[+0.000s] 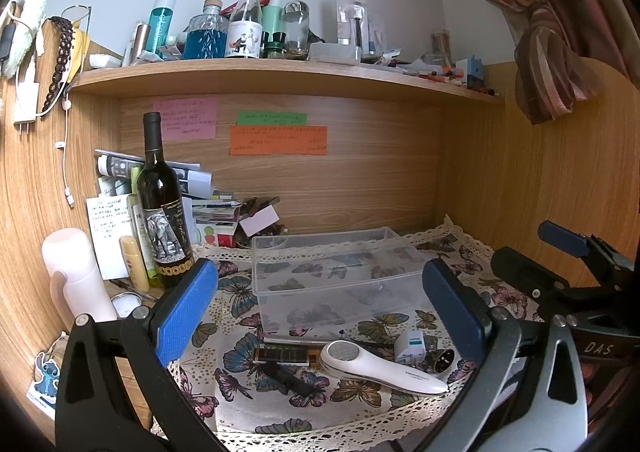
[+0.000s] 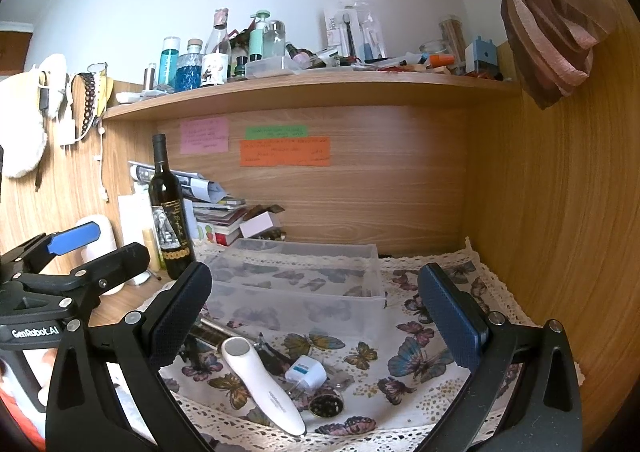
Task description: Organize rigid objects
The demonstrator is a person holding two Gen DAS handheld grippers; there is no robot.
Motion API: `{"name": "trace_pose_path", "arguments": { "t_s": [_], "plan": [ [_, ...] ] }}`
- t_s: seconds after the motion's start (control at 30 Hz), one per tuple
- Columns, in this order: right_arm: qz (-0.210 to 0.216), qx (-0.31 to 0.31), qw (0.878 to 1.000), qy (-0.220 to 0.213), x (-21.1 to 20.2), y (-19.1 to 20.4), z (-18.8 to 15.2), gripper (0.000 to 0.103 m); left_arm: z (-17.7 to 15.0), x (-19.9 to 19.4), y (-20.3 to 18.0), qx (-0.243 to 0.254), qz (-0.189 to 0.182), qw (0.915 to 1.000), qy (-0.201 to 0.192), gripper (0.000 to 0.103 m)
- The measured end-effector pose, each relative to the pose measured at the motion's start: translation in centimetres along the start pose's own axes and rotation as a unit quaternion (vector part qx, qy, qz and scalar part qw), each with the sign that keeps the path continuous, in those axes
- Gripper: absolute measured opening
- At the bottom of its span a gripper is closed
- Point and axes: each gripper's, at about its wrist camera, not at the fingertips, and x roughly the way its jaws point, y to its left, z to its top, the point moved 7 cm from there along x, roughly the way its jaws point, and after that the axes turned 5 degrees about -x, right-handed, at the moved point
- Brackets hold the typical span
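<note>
An empty clear plastic box (image 1: pixel 332 276) (image 2: pixel 296 284) stands on the butterfly cloth. In front of it lie a white handheld device (image 1: pixel 376 366) (image 2: pixel 260 384), a white plug adapter (image 1: pixel 412 346) (image 2: pixel 306 372), a round dark metal piece (image 1: pixel 442 360) (image 2: pixel 326 404), a dark amber strip (image 1: pixel 280 356), a black stick (image 1: pixel 286 378) and a thin pen (image 1: pixel 296 340). My left gripper (image 1: pixel 320 312) is open and empty, above these items. My right gripper (image 2: pixel 316 320) is open and empty, above them from the right.
A dark wine bottle (image 1: pixel 162 207) (image 2: pixel 170 215), a pink bottle (image 1: pixel 76 276), tubes and stacked papers (image 1: pixel 208 203) stand at the back left. A cluttered shelf (image 1: pixel 280 71) hangs overhead. Wooden walls close the back and right. A curtain (image 1: pixel 560 51) hangs at upper right.
</note>
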Motion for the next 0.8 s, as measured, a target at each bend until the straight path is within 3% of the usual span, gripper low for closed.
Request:
{"name": "trace_pose_path", "arguments": {
  "t_s": [0.8],
  "plan": [
    [0.000, 0.000, 1.000, -0.002, 0.09, 0.06, -0.04, 0.103, -0.25, 0.01, -0.16, -0.002, -0.002, 1.0000, -0.003, 0.103]
  ]
}}
